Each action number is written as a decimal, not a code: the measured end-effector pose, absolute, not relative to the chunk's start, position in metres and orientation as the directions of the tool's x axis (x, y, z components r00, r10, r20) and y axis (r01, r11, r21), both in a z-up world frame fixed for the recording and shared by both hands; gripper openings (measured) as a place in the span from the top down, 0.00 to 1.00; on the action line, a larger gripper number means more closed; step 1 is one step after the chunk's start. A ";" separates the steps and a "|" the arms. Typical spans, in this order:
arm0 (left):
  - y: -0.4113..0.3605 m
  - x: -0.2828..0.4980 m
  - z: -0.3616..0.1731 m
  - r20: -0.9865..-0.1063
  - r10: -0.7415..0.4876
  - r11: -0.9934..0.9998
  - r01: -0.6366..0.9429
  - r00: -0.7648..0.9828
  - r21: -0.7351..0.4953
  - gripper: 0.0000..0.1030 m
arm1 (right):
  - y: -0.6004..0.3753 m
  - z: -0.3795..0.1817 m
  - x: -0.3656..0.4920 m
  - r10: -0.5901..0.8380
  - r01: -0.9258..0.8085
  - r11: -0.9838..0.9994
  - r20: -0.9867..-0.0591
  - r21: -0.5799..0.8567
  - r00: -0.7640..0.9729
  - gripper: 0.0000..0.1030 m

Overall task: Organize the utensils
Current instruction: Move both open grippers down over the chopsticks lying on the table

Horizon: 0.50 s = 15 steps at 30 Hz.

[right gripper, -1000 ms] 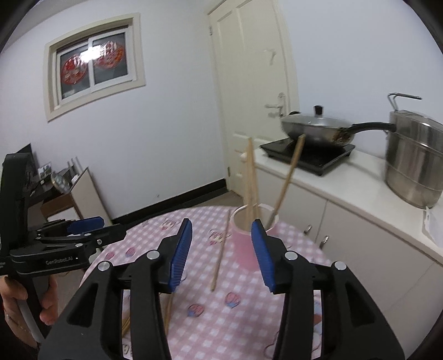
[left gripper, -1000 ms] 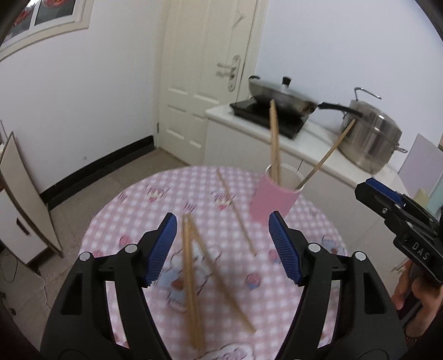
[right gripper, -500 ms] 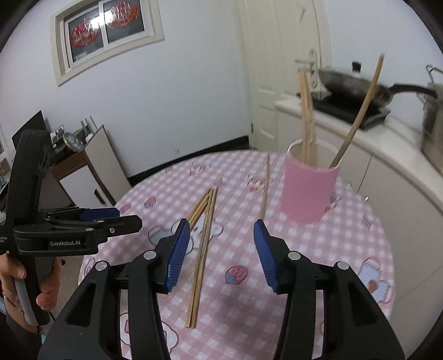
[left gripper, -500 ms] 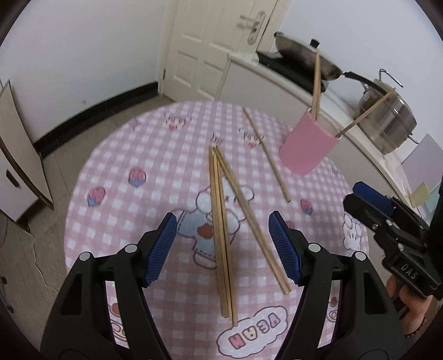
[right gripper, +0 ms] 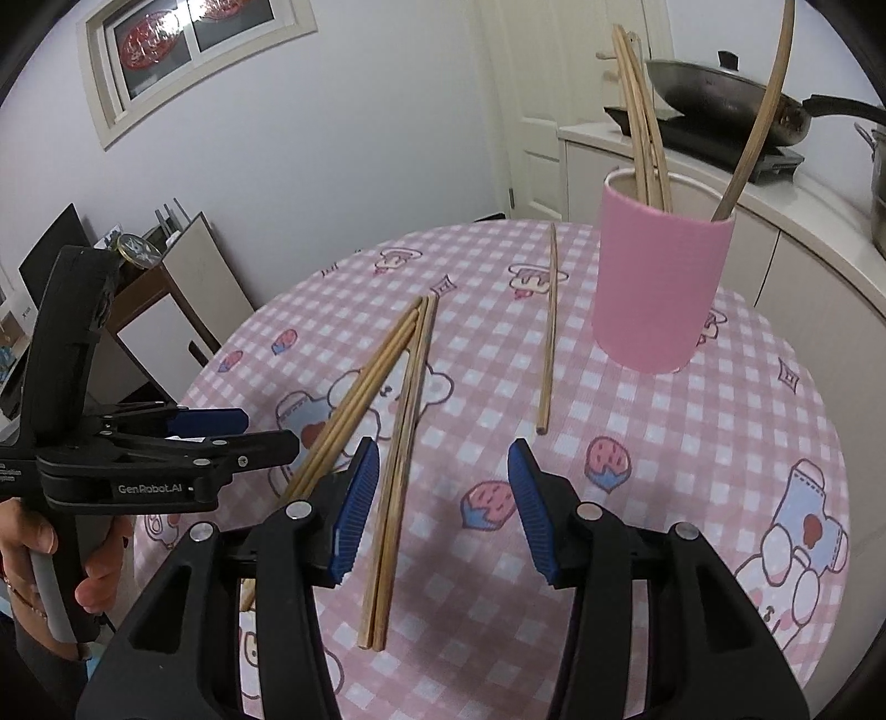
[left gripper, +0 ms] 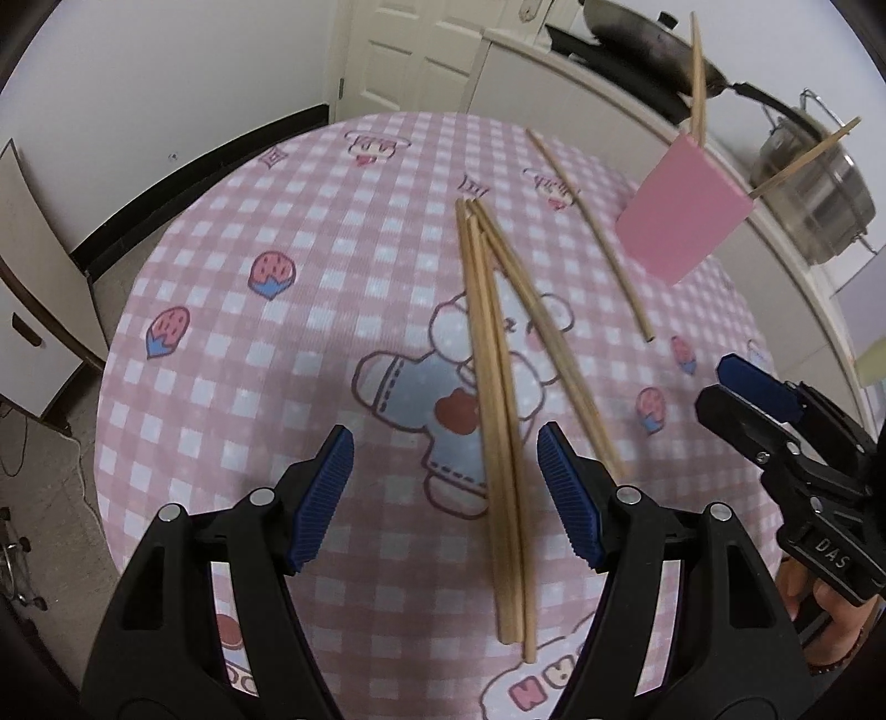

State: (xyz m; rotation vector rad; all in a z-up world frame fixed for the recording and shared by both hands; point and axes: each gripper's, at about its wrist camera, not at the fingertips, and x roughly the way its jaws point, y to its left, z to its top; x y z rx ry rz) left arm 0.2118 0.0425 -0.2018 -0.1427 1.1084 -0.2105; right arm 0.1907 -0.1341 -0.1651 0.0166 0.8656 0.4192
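Note:
Several wooden chopsticks (left gripper: 493, 399) lie loose in a bundle on the round table's pink checked cloth (left gripper: 266, 399). One single chopstick (left gripper: 592, 232) rests apart, nearer the pink cup (left gripper: 684, 213), which stands upright holding several chopsticks. My left gripper (left gripper: 443, 459) hovers open just above the bundle's near end, which shows between its fingers. In the right wrist view, a pair of chopsticks (right gripper: 401, 443) runs between the fingers of my open right gripper (right gripper: 443, 471), and nothing is gripped. The left gripper (right gripper: 266, 432) shows at the left, and the pink cup (right gripper: 659, 277) stands far right.
Behind the table runs a white counter (right gripper: 775, 194) with a wok (right gripper: 720, 94) on a hob and a steel pot (left gripper: 819, 188). A white door (left gripper: 421, 50) is at the back. A low cabinet (right gripper: 166, 299) stands left of the table. A person's hand (right gripper: 33, 548) holds the left gripper's handle.
Both grippers have come down and tipped toward the table, so the loose chopsticks now lie close under the fingers. Nothing has been picked up.

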 end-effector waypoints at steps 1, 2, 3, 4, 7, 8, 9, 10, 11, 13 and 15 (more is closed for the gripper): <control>0.043 0.212 -0.204 -0.875 -0.234 0.972 0.095 0.424 -0.213 0.33 | -0.134 -0.166 0.191 0.364 -0.349 0.919 -0.737 0.184 0.569 0.55; 0.044 0.213 -0.206 -0.879 -0.225 0.974 0.091 0.421 -0.206 0.33 | -0.134 -0.167 0.191 0.364 -0.349 0.919 -0.739 0.185 0.567 0.54; 0.044 0.214 -0.208 -0.883 -0.216 0.976 0.089 0.416 -0.197 0.33 | -0.134 -0.169 0.191 0.363 -0.348 0.919 -0.740 0.185 0.566 0.54; 0.044 0.215 -0.211 -0.887 -0.211 0.977 0.087 0.410 -0.193 0.33 | -0.134 -0.169 0.191 0.363 -0.348 0.919 -0.741 0.185 0.564 0.53; 0.044 0.216 -0.213 -0.887 -0.202 0.979 0.097 0.415 -0.178 0.33 | -0.134 -0.171 0.193 0.362 -0.347 0.919 -0.745 0.186 0.560 0.52; 0.043 0.216 -0.213 -0.888 -0.199 0.980 0.099 0.415 -0.174 0.33 | -0.134 -0.172 0.193 0.362 -0.346 0.919 -0.746 0.186 0.559 0.52; 0.042 0.216 -0.213 -0.889 -0.195 0.981 0.100 0.415 -0.168 0.33 | -0.134 -0.173 0.193 0.361 -0.345 0.920 -0.748 0.187 0.557 0.52; 0.041 0.216 -0.214 -0.890 -0.189 0.982 0.103 0.416 -0.161 0.33 | -0.134 -0.173 0.194 0.362 -0.345 0.920 -0.749 0.189 0.556 0.52; 0.041 0.216 -0.214 -0.890 -0.185 0.982 0.105 0.416 -0.155 0.33 | -0.134 -0.173 0.194 0.362 -0.345 0.919 -0.749 0.189 0.555 0.52; 0.038 0.217 -0.214 -0.893 -0.163 0.986 0.112 0.419 -0.127 0.33 | -0.135 -0.174 0.193 0.362 -0.344 0.919 -0.750 0.190 0.554 0.52; 0.035 0.217 -0.214 -0.894 -0.141 0.988 0.117 0.426 -0.100 0.33 | -0.135 -0.174 0.193 0.364 -0.343 0.919 -0.749 0.192 0.554 0.52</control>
